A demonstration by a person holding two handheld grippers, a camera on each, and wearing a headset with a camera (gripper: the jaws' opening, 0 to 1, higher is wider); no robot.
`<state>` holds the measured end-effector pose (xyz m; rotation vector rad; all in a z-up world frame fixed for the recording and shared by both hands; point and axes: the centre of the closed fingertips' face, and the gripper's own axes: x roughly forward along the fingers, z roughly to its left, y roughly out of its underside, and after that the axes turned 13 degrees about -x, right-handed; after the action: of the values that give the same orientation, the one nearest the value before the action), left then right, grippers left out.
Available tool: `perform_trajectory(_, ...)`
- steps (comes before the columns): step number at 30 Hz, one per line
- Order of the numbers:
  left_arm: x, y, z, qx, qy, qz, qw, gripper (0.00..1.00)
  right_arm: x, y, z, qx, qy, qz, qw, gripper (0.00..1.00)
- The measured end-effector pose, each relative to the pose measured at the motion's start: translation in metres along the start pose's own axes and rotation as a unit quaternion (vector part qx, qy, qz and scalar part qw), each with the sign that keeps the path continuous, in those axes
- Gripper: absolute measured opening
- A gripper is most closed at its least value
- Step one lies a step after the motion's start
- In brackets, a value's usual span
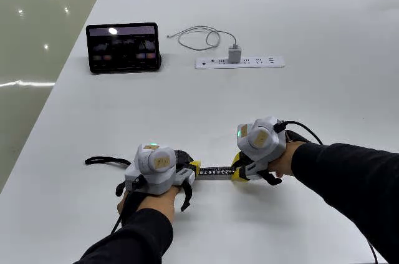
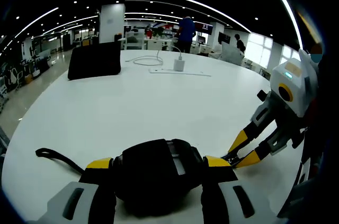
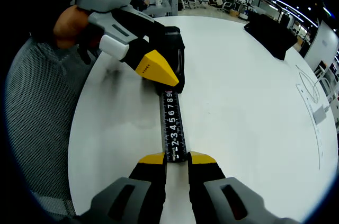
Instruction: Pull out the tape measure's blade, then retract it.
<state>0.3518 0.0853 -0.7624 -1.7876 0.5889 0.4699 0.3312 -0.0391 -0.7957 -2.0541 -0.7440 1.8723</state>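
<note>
The black tape measure case [image 2: 156, 173] lies on the white table, clamped between the yellow-tipped fingers of my left gripper [image 2: 159, 163], which is shut on it. Its black wrist strap [image 2: 55, 158] trails off to the left. A short length of blade [image 3: 172, 127] with black numerals runs from the case [image 3: 170, 49] to my right gripper [image 3: 176, 158], which is shut on the blade's end. In the head view the left gripper [image 1: 190, 173] and right gripper [image 1: 237, 173] sit close together near the table's front, the blade [image 1: 215, 171] stretched between them.
A dark tablet [image 1: 123, 47] stands propped at the back left. A white power strip [image 1: 240, 62] with a plugged charger and coiled white cable [image 1: 199, 36] lies behind the middle. The table's left edge [image 1: 43, 111] drops to a glossy floor.
</note>
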Motion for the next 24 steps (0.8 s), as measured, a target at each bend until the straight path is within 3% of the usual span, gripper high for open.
perform_trajectory(17, -0.001, 0.001, 0.001, -0.005, 0.011, 0.006, 0.9999, 0.61, 0.008, -0.015, -0.001, -0.008, 0.003, -0.007, 0.9999, 0.11)
perform_trajectory(24, -0.001, 0.001, 0.001, -0.010, 0.011, 0.012, 0.9998, 0.61, 0.010, -0.020, -0.002, -0.004, -0.002, -0.022, 0.9998, 0.11)
